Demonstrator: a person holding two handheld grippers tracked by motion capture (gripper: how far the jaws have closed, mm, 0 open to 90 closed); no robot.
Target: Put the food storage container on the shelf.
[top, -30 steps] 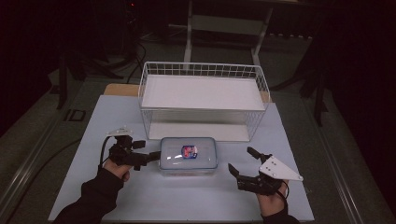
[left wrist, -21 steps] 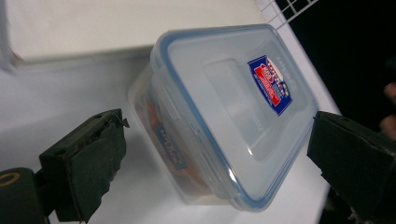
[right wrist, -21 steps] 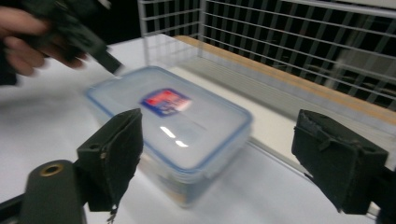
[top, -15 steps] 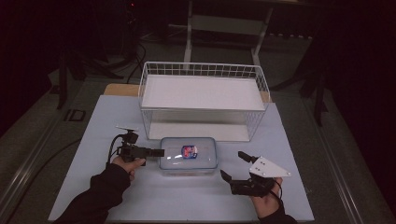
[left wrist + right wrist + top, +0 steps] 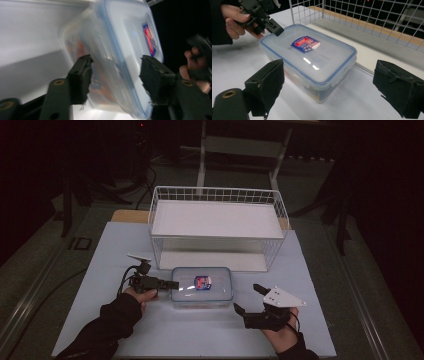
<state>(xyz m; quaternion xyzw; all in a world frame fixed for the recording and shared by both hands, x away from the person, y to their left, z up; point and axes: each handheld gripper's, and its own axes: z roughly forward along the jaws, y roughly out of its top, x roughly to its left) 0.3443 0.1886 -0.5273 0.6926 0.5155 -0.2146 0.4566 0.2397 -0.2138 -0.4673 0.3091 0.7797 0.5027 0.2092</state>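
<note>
- While the left gripper [image 5: 170, 284] stands at the left short end of the clear rectangular plastic box with a blue-rimmed lid [image 5: 202, 286], its jaws have just been closing; in the left gripper view they sit above and below that end of the box [image 5: 117, 60], but the blur hides whether the pads press already.
- The right gripper [image 5: 248, 300] waits just off the box's lower right corner, jaws wide apart and empty.
- The box lies at the middle of the high view, long axis left to right, just in front of the white wire basket [image 5: 218, 195].
- The left gripper is nearer, so I judge the lift starts there.
</note>
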